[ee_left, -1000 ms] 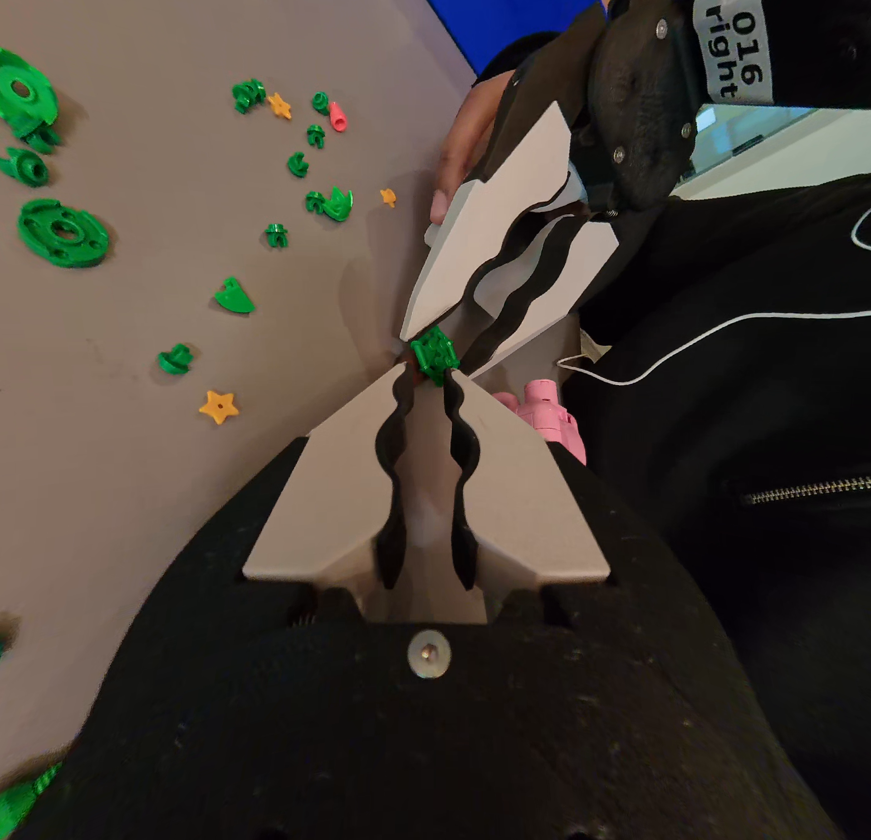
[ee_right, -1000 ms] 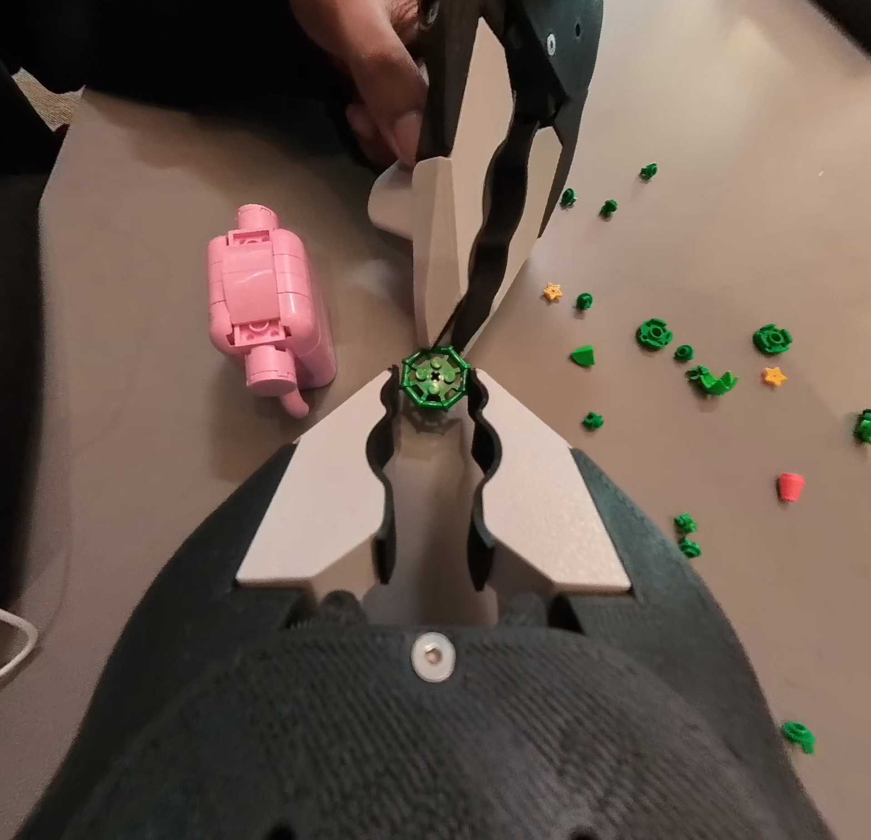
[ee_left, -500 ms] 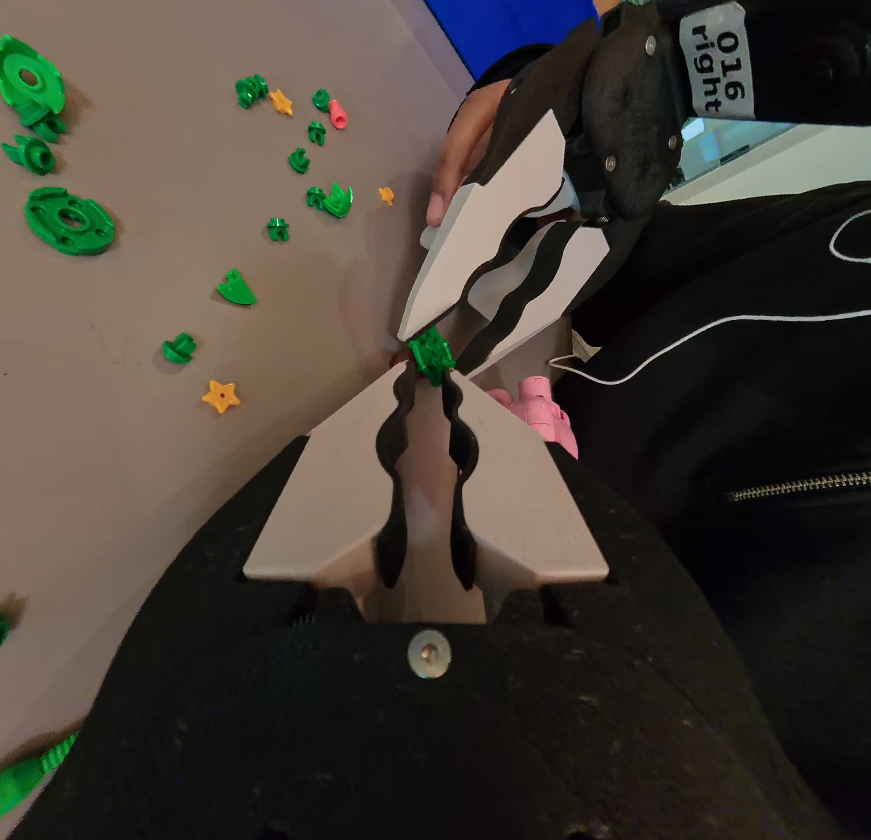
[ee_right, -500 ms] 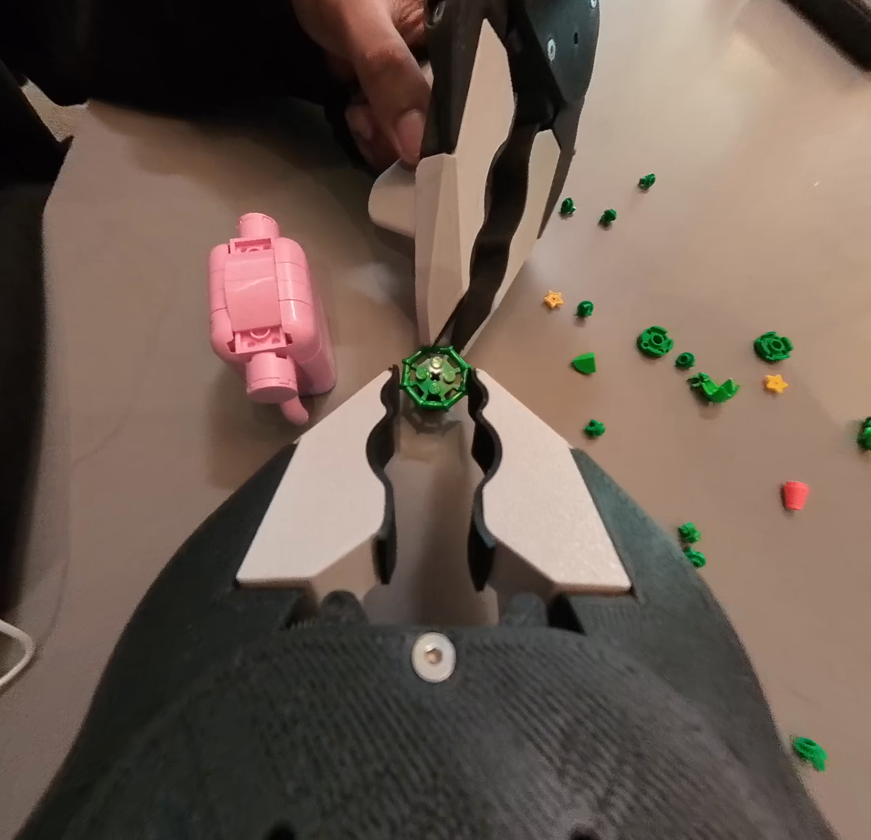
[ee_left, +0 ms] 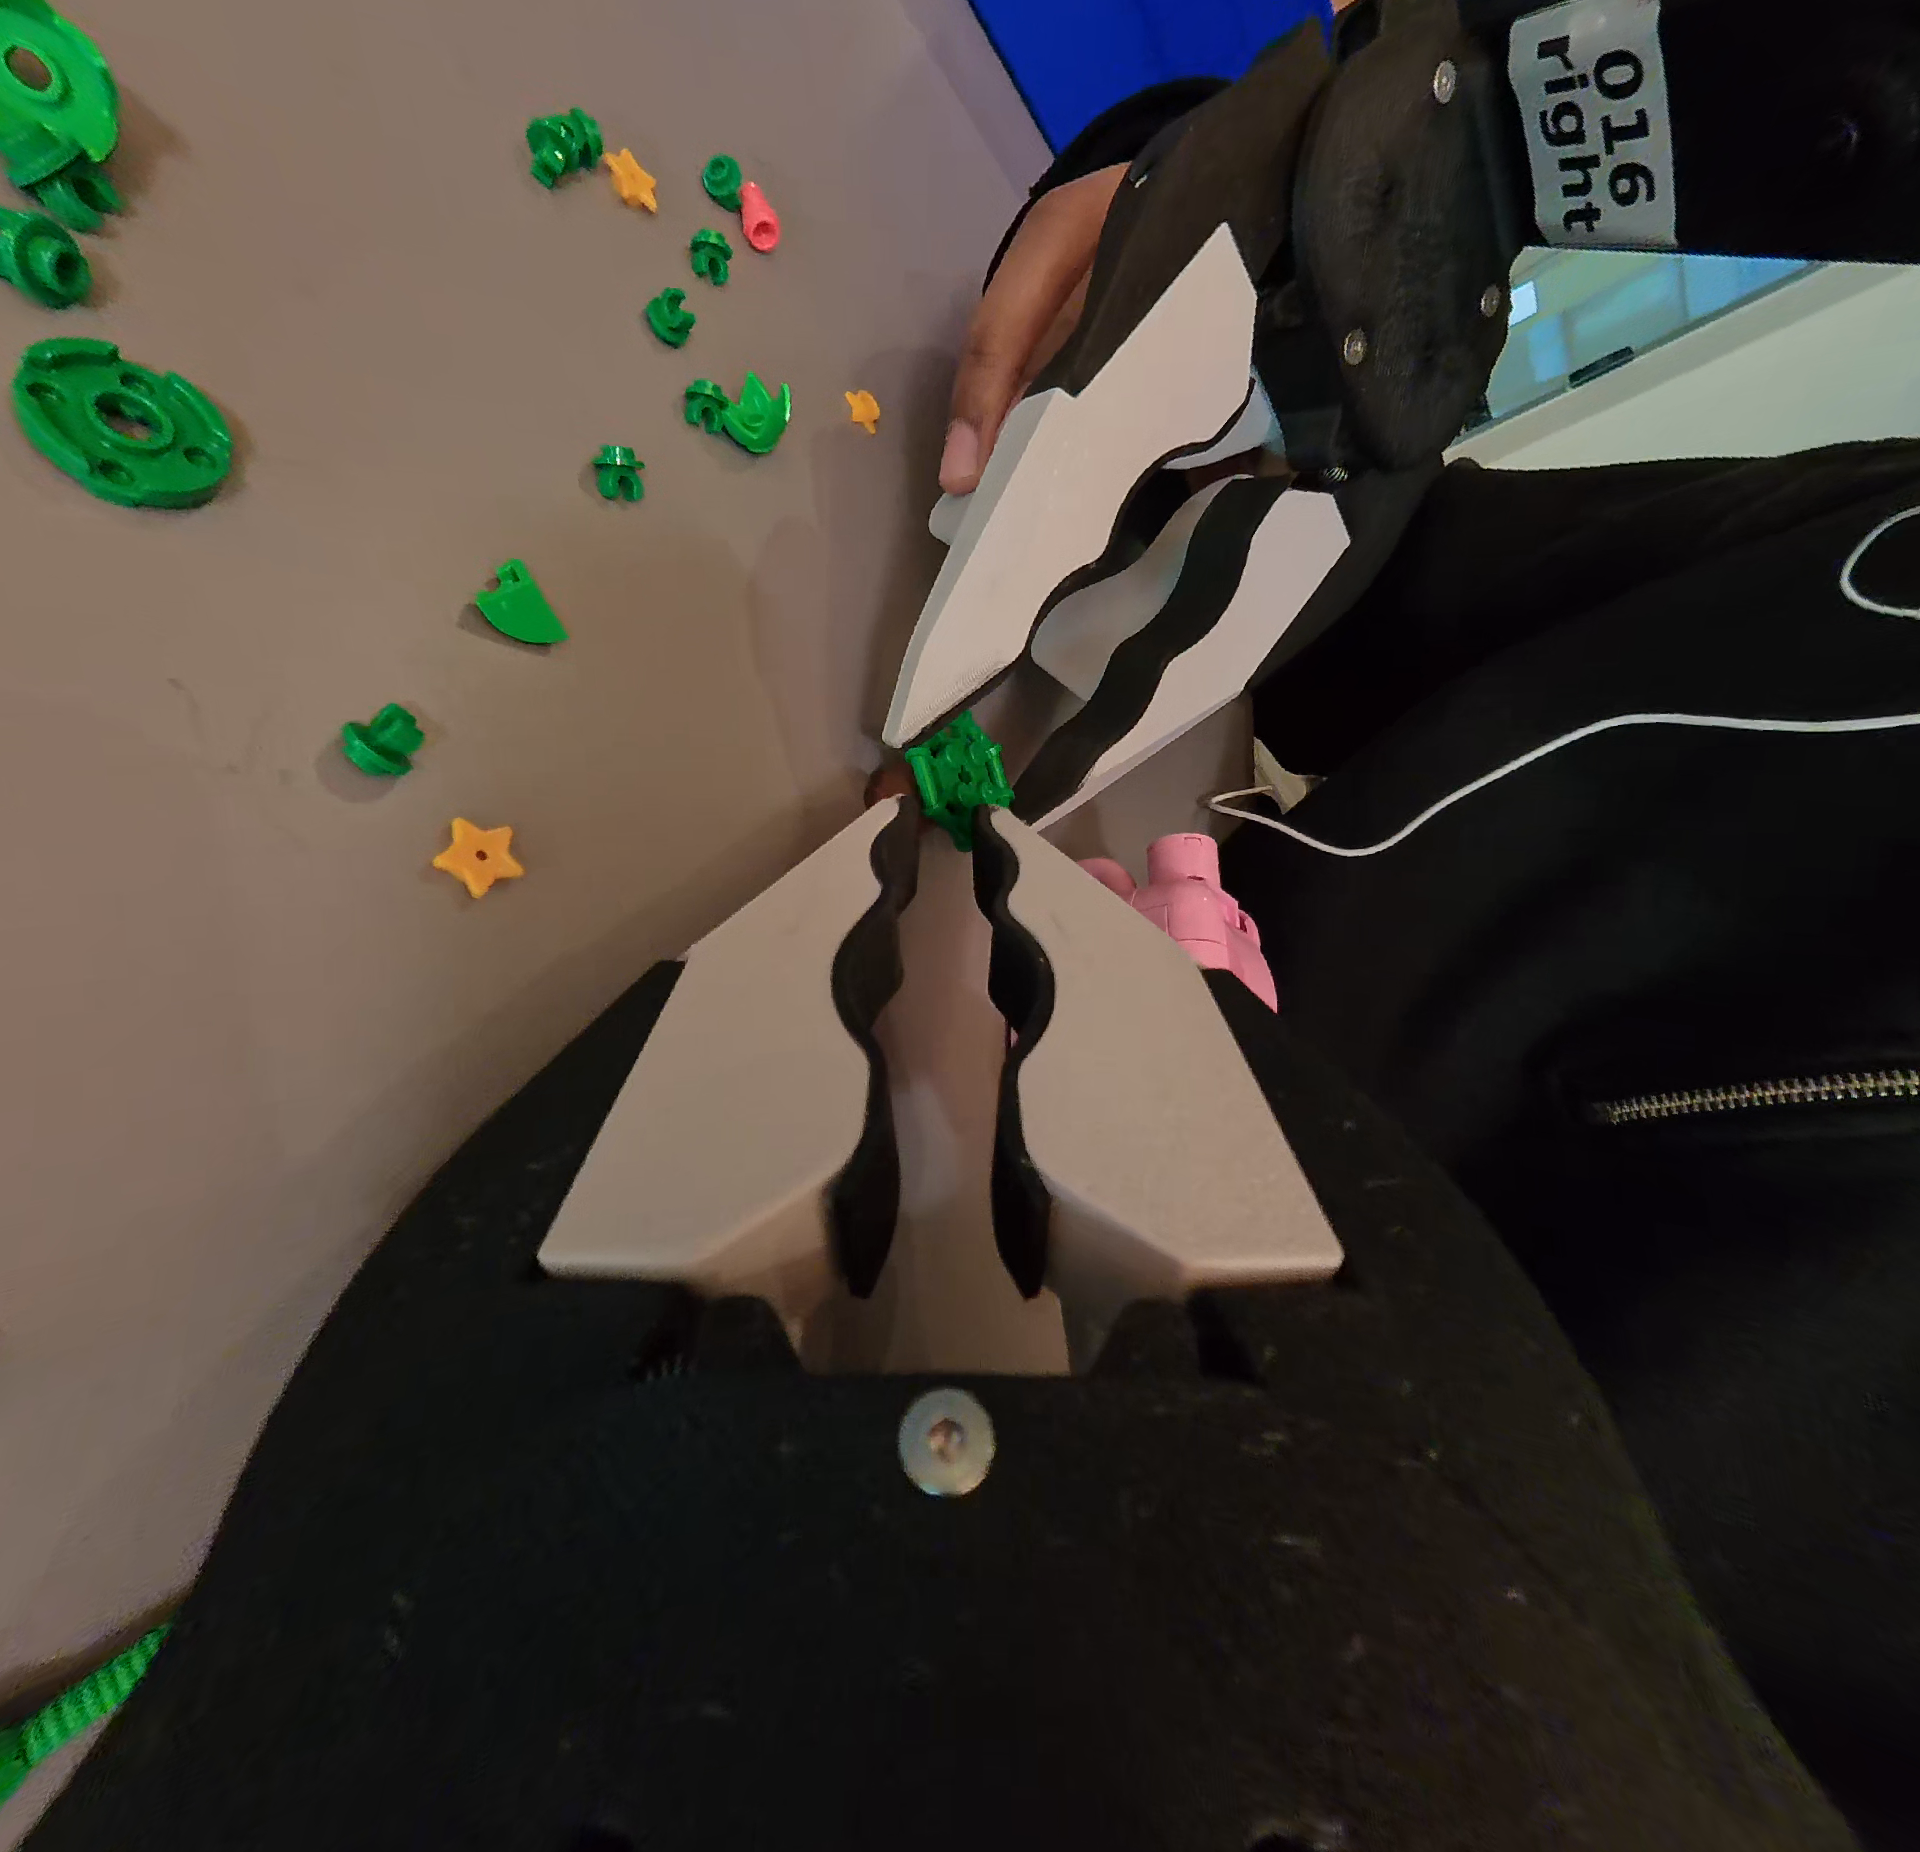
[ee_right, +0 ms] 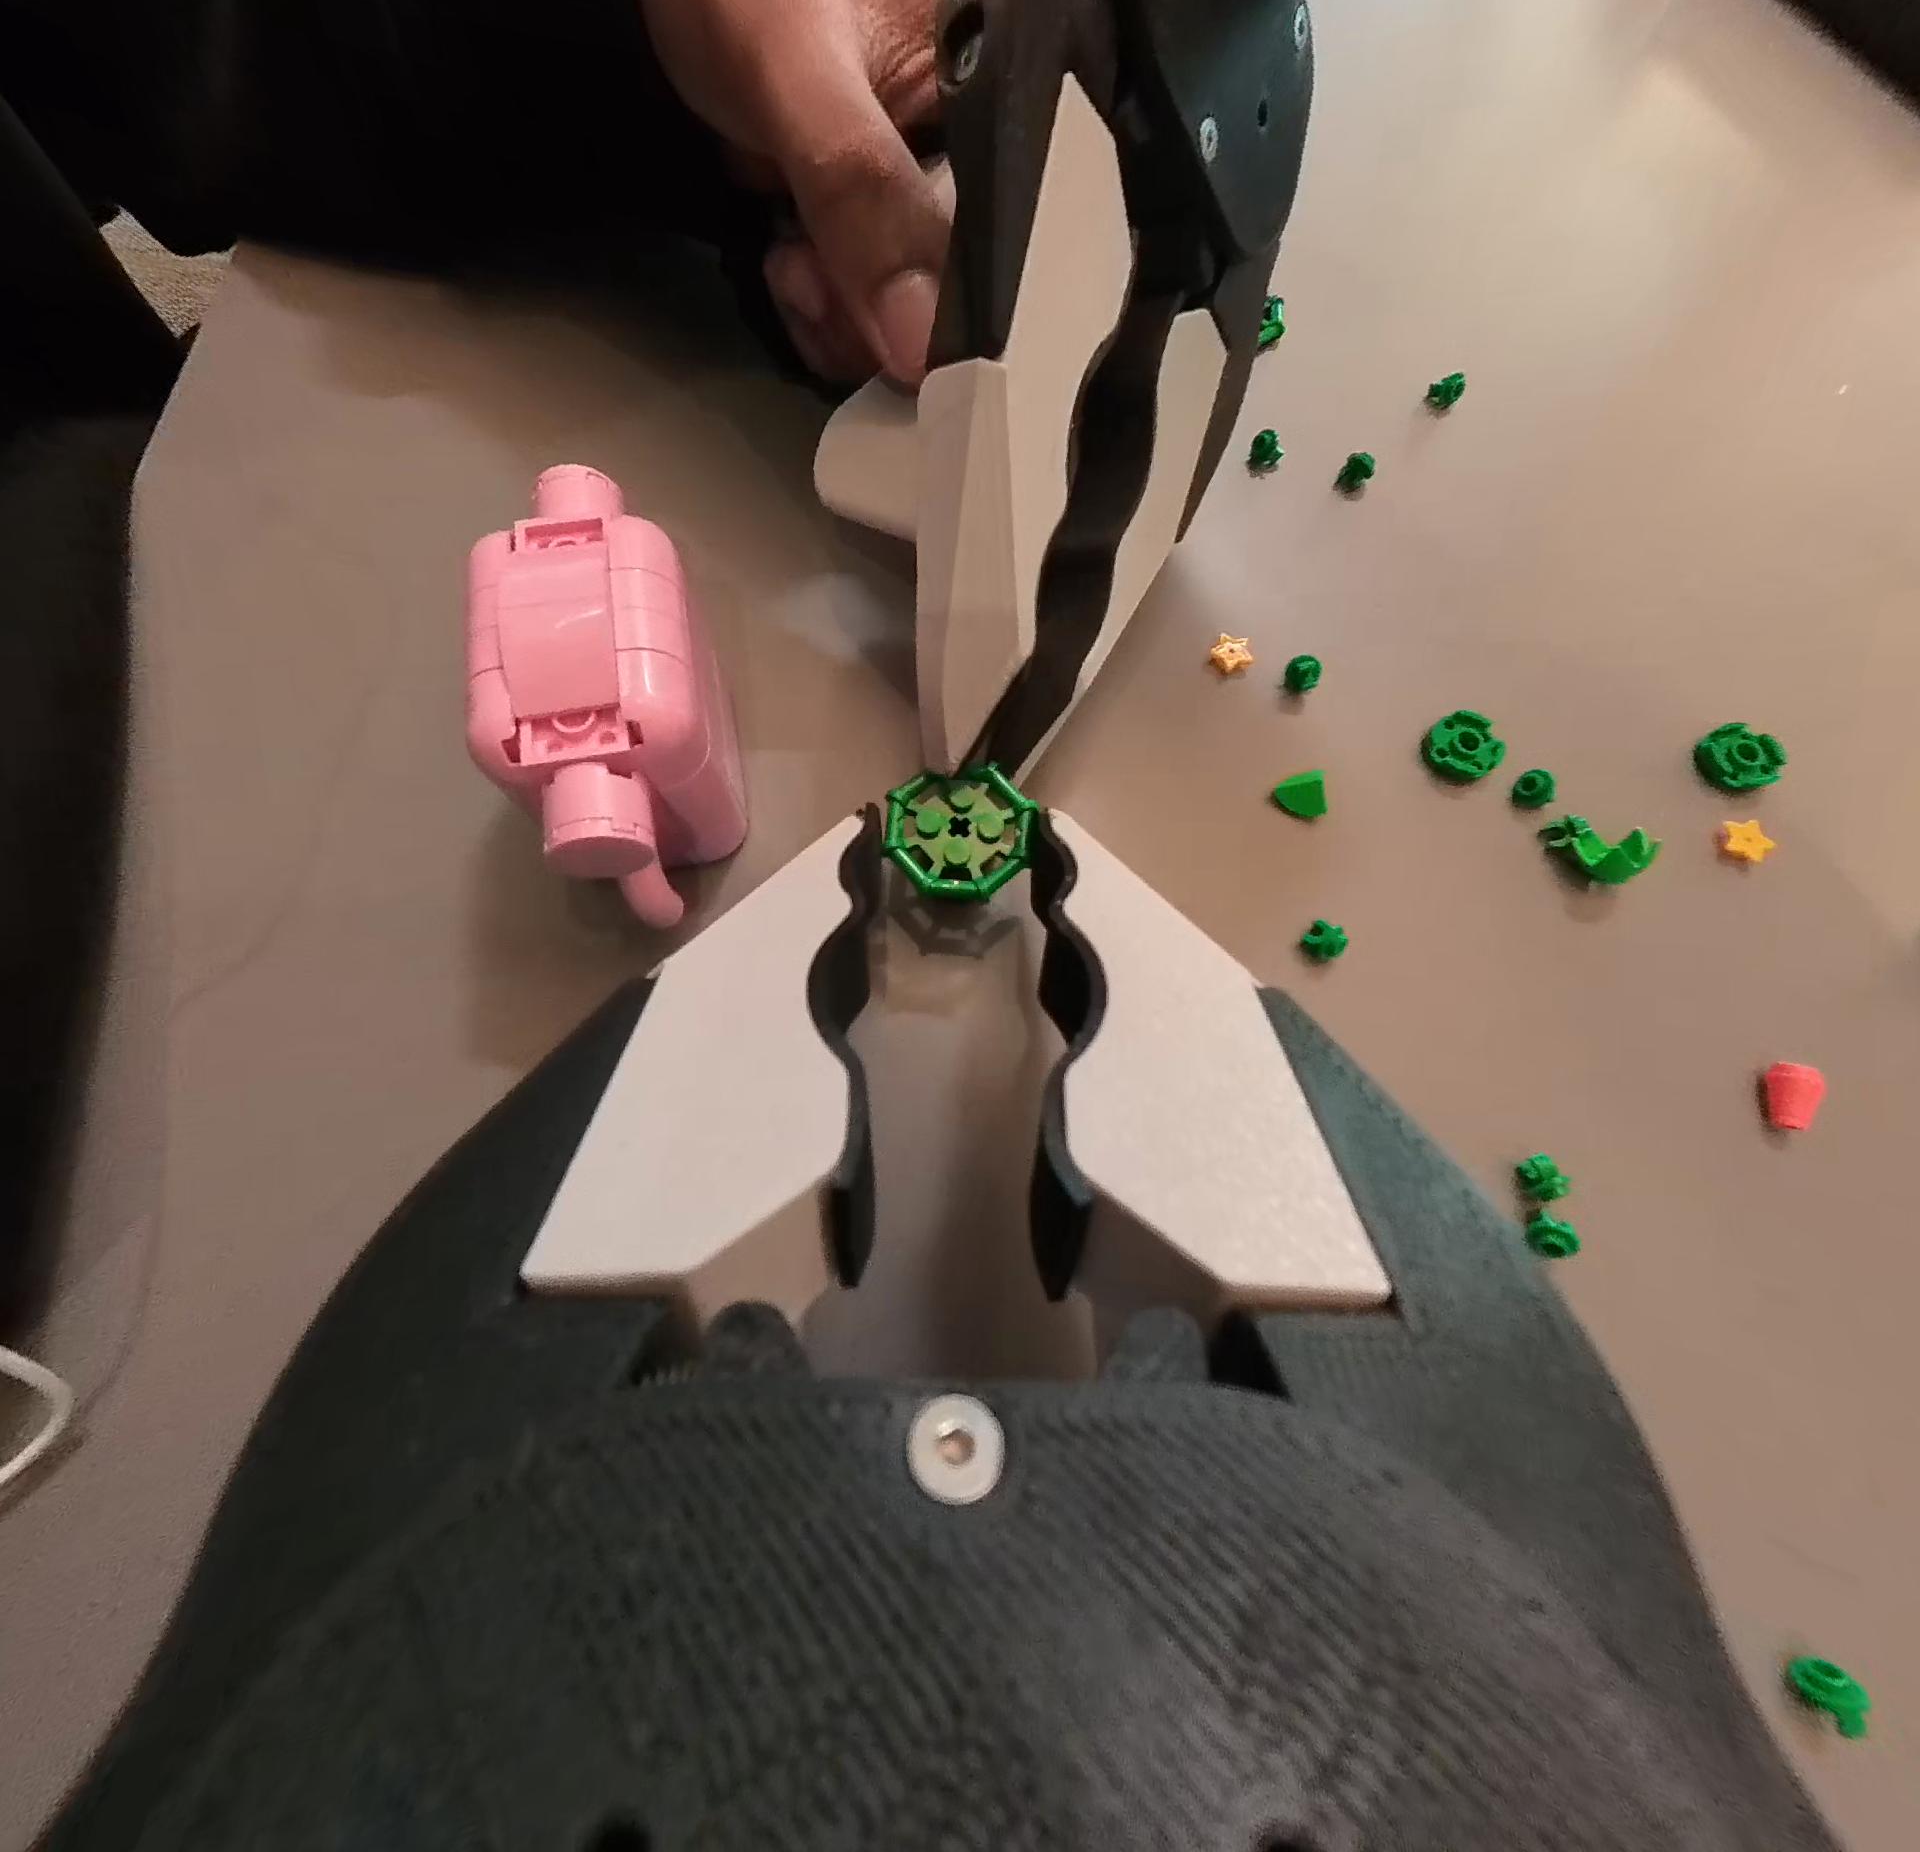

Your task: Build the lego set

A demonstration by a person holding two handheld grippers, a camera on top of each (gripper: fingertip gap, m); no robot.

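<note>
The right tool (ee_right: 956, 834) is clamped on a small green octagonal plastic wheel piece (ee_right: 958, 832), held above the beige counter (ee_right: 1558, 244). The left tool (ee_left: 943, 823) meets it from the far side, its tips closed on the same piece's edge. A pink brick-built figure (ee_right: 597, 690) lies on the counter just left of both.

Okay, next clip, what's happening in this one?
A person is working two handheld grippers over a tan table. The right gripper holds a small green octagonal web-like lego piece by its rim, above the table. The left gripper meets that piece tip to tip, gripping it or a part under it. A pink lego block body and loose green lego bits lie nearby.
</note>
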